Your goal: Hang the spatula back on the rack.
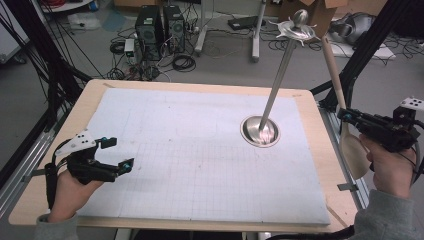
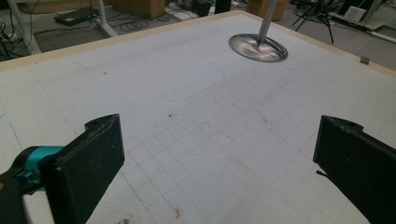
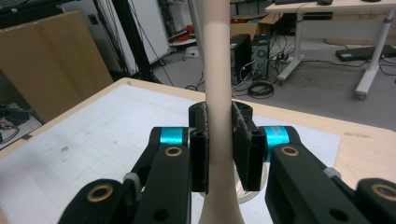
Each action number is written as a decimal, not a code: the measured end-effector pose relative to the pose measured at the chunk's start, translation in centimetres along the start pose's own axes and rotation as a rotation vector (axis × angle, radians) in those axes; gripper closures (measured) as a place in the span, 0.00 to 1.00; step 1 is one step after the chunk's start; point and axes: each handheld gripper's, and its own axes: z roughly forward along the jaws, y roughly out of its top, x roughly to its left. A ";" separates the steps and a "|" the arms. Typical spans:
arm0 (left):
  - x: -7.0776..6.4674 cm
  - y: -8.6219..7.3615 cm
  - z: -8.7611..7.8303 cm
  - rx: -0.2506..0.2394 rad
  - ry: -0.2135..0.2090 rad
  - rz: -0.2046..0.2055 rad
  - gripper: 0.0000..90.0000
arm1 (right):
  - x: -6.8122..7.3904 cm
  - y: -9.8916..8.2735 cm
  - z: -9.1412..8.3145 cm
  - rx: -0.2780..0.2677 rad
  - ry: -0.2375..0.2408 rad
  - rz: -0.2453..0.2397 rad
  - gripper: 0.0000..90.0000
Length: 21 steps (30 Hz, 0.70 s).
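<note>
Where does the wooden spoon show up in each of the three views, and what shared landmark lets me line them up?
High view: wooden spoon at the right table edge, handle up, bowl low, clamped by the right gripper.
Left gripper view: nothing to report on the spoon here.
Right gripper view: its pale handle rises up the centre between the shut jaws.
Shared landmark: the white gridded mat.

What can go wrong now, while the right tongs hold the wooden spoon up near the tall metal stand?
1. The right tongs pinch the wooden spoon only at its thin neck, so it may swivel or slip between the pads.
2. The spoon's handle end rises close to the hooks on top of the metal stand; a bump there might tip the stand, which rests on a small round base.
3. The left tongs rest open, far from the stand, too distant to steady it.
</note>
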 end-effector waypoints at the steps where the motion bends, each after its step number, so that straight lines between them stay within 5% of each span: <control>1: 0.0 0.0 0.0 -0.002 0.003 0.002 0.03 | 0.0 0.0 0.0 0.000 0.005 0.004 0.87; 21: 0.0 0.0 0.1 0.002 0.001 0.003 0.03 | 0.7 -0.6 2.4 0.063 0.036 -0.016 0.87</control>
